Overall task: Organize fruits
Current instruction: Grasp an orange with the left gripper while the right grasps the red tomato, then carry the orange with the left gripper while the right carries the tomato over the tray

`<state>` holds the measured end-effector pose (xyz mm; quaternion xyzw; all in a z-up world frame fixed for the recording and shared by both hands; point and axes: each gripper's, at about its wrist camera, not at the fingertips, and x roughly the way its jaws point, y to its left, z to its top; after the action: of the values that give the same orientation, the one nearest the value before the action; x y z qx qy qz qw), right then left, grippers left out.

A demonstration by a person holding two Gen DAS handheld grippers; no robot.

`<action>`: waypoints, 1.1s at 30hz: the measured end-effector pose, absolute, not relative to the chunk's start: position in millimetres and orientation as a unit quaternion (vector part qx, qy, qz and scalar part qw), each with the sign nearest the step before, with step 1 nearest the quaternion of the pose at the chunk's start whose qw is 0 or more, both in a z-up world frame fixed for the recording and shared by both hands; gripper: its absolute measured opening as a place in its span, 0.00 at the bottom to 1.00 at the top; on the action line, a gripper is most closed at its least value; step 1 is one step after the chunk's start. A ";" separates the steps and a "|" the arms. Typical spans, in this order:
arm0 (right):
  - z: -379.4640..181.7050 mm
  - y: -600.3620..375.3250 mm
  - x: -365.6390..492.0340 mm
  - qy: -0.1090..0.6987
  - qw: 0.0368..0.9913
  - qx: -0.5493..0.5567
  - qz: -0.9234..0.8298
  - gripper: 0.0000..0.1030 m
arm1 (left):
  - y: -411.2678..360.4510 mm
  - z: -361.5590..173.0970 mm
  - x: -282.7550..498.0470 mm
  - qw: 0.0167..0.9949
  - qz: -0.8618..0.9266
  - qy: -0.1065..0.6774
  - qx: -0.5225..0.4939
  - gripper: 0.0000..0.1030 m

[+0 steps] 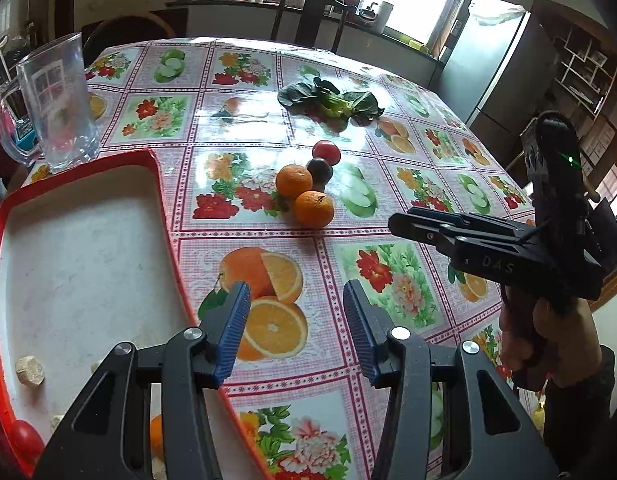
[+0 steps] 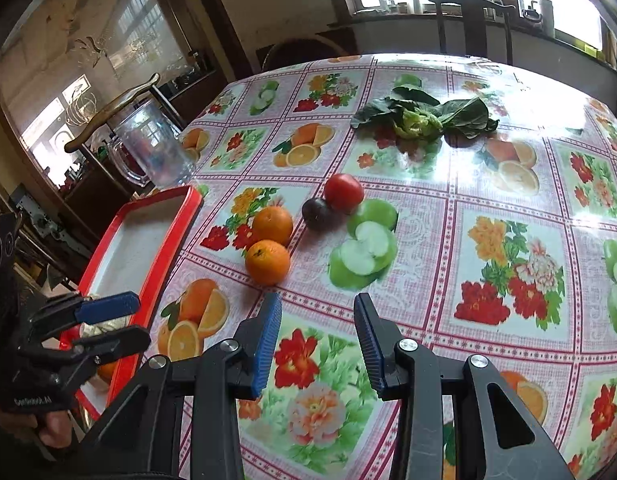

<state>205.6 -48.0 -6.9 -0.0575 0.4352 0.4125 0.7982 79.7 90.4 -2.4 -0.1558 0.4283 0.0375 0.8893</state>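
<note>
Two oranges (image 1: 294,181) (image 1: 314,209), a dark plum (image 1: 319,171) and a round red fruit (image 1: 326,152) lie bunched mid-table. In the right wrist view the oranges (image 2: 272,225) (image 2: 267,262), the plum (image 2: 316,213) and the red fruit (image 2: 343,193) sit just beyond my right gripper (image 2: 318,320), which is open and empty. My left gripper (image 1: 296,308) is open and empty, beside the red-rimmed white tray (image 1: 164,208). The tray holds a red fruit (image 1: 26,438) and an orange (image 1: 156,436), partly hidden by the gripper. Each gripper shows in the other's view: the right gripper (image 1: 400,220), the left gripper (image 2: 136,322).
A leafy green vegetable (image 1: 332,100) lies further back on the flowered tablecloth. A clear glass pitcher (image 1: 56,100) stands behind the tray at the table's left edge. Beige chunks (image 1: 29,370) lie in the tray. Chairs and a counter stand beyond the table.
</note>
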 end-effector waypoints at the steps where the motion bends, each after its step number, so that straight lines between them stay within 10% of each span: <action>1: -6.6 -44.1 211.0 0.435 0.799 -0.057 0.411 0.39 | 89.6 -4.7 85.8 0.887 0.038 0.430 -0.161 0.45; 33: -14.6 -21.4 225.3 0.438 0.777 -0.124 0.435 0.33 | 85.0 -24.3 130.1 0.882 0.015 0.434 -0.183 0.30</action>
<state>225.3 -21.4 -14.6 -0.1236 0.4380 0.4354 0.7767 130.1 85.0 -24.3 -0.1828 0.4340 0.0148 0.8821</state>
